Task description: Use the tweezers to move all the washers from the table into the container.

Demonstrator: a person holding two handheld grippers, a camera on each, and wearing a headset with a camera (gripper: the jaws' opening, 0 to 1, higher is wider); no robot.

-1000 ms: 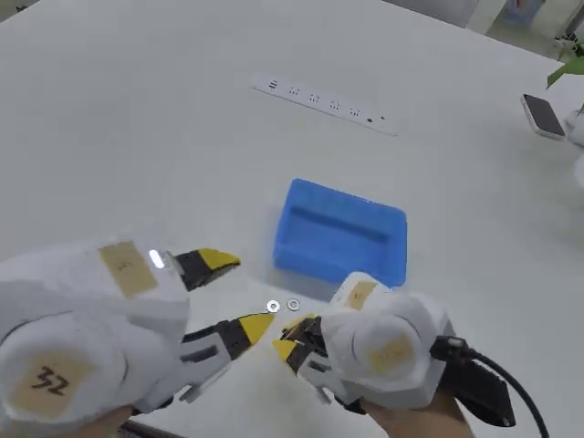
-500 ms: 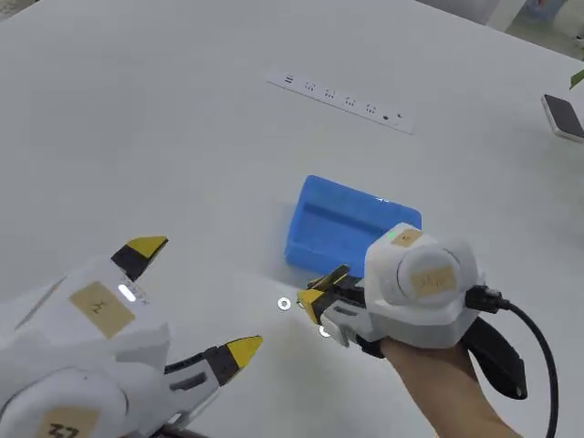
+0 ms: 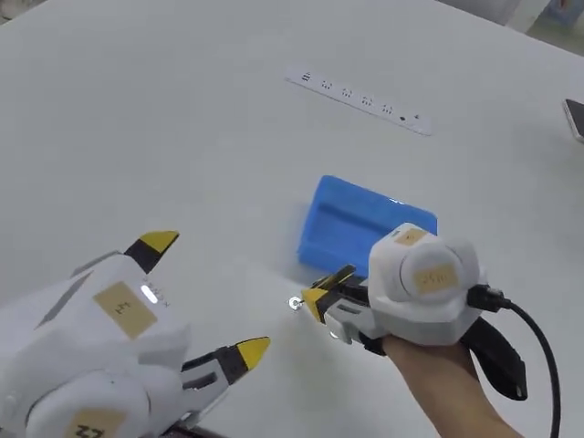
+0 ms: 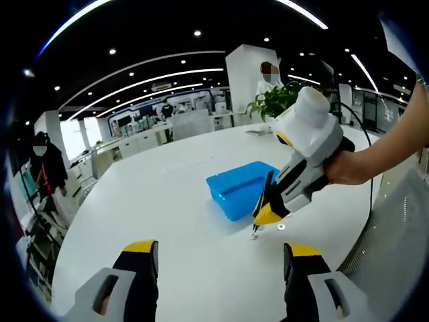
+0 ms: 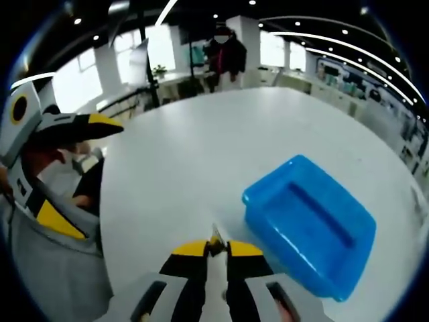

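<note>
White table (image 3: 182, 137) shows two washers (image 4: 280, 227), one container (image 3: 365, 214).

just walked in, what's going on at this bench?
A person works with a gripper in each hand. The right gripper is shut on tweezers, whose tip sits at a washer on the white table, just in front of the blue container. A second washer lies close by. The left gripper is open, holds nothing and hovers off to the side. Whether the washer is pinched can't be told.
</note>
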